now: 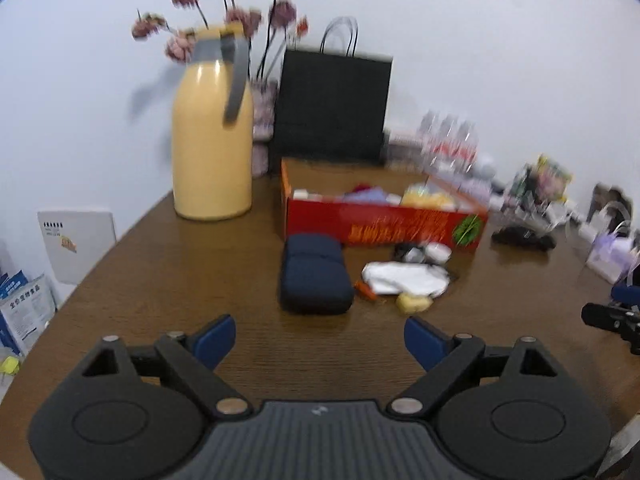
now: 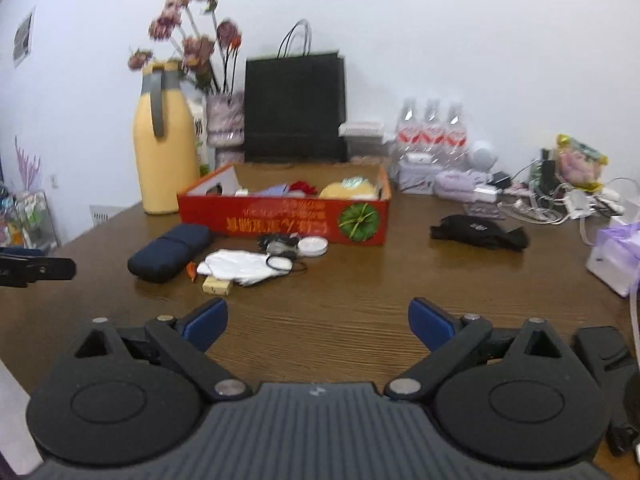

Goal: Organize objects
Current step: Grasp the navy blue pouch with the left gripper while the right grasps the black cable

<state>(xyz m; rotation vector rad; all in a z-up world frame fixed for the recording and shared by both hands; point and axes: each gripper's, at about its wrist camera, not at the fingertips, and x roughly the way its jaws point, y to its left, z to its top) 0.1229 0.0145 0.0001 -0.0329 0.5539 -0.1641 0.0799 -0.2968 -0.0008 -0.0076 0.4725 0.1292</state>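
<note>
Both wrist views low over table point(image 1: 160, 264), facing wall, sharing red box point(image 2: 280, 220).

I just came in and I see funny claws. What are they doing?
Someone holds a claw in each hand over a brown table. The left claw and right claw are both open and empty. Ahead lie a dark blue case, a white glove and small bits, in front of a red box that already holds things.

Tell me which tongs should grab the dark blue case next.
Probably the left tongs: open, empty, with the blue case almost straight ahead. From the right tongs, also open, it lies off to the left.
</note>
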